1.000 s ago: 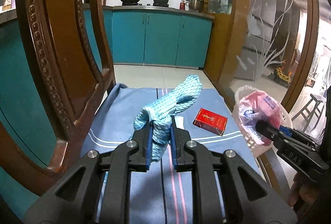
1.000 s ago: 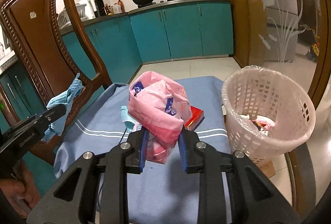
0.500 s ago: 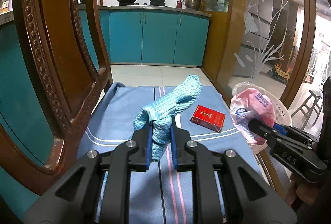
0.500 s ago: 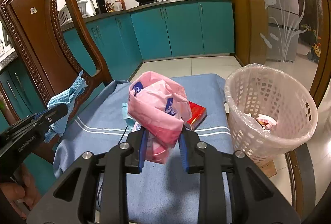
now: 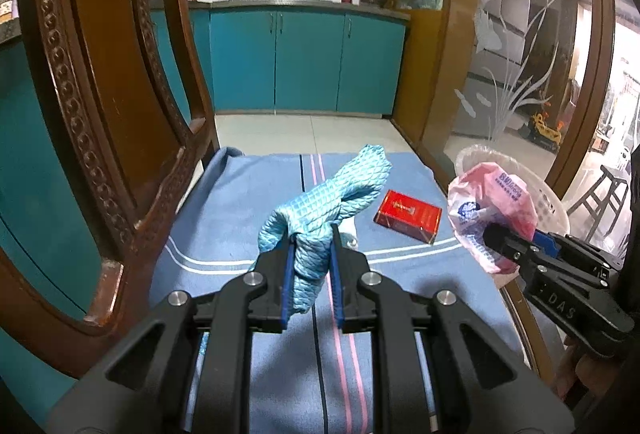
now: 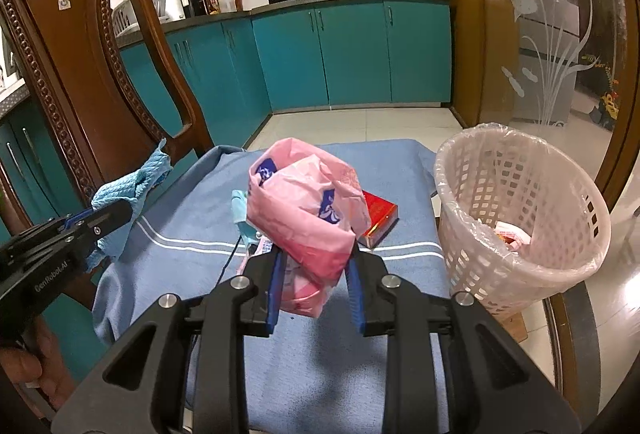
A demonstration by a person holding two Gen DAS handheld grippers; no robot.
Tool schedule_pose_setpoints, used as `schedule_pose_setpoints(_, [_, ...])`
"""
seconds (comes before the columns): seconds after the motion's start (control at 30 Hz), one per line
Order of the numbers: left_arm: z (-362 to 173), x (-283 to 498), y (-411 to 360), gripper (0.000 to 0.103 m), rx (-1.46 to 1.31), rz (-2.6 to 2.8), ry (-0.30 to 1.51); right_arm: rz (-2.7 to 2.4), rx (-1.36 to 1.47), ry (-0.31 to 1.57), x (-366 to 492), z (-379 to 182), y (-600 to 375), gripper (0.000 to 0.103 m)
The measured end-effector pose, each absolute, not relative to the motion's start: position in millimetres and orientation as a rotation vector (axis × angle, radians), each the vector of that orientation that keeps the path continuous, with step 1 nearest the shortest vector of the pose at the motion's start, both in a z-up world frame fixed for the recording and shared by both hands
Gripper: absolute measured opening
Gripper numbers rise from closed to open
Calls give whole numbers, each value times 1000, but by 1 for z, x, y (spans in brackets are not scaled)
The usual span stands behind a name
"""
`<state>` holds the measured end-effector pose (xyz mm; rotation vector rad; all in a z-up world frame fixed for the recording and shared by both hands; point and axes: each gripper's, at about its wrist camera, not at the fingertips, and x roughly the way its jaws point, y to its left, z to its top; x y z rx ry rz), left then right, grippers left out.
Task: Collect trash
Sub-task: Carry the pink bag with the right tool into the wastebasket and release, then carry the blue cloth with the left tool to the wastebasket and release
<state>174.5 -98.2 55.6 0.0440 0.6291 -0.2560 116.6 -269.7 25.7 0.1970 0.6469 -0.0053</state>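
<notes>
My left gripper (image 5: 311, 238) is shut on a light blue waffle-weave cloth (image 5: 332, 197), held up above the blue striped tablecloth (image 5: 248, 201). My right gripper (image 6: 314, 262) is shut on a crumpled pink plastic bag (image 6: 304, 201), lifted over the table just left of the white lattice wastebasket (image 6: 516, 218). A red flat box (image 5: 408, 215) lies on the cloth between the two grippers. In the right wrist view the left gripper (image 6: 120, 211) shows at the left with the blue cloth (image 6: 132, 189). In the left wrist view the pink bag (image 5: 492, 209) hangs in the right gripper (image 5: 490, 234).
A carved wooden chair (image 6: 88, 57) stands at the table's left side. The wastebasket holds some wrappers (image 6: 512, 234) and stands off the table's right edge. A small light blue item and a thin black cord (image 6: 240, 209) lie behind the pink bag. Teal kitchen cabinets (image 5: 304, 61) are beyond.
The pink bag in the right gripper has shifted slightly left in the left wrist view, away from the basket. The left gripper and its cloth stay put.
</notes>
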Motion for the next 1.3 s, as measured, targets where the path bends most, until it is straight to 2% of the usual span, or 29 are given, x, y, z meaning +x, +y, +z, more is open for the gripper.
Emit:
schedule_pose_setpoints(0.57, [54,178,-98,16,49,-246,648,-5,186,661,119,24,-268,28])
schedule_pose_setpoints(0.7, [52,177,-99,16,52,-249,649,-57,196,586,114,37,-284,28])
schedule_pose_setpoints(0.8, [51,177,-99,16,52,-255,650,-169,239,497,112,53,-322,32])
schedule_pose_setpoints(0.87, [50,178,-100,16,56,-257,653,-267,318,454,117,55,-365,43])
schedule_pose_setpoints(0.93, [48,178,-103,16,64,-265,656,-322,377,477,127,43,-397,85])
schedule_pose_setpoints(1.07, [44,177,-112,16,86,-290,655,-397,579,514,119,26,-443,86])
schedule_pose_setpoints(1.23, [42,172,-125,16,106,-336,659,-415,634,291,62,57,-441,99])
schedule_pose_setpoints(1.3, [42,172,-147,16,126,-388,672,-445,662,209,43,64,-443,100])
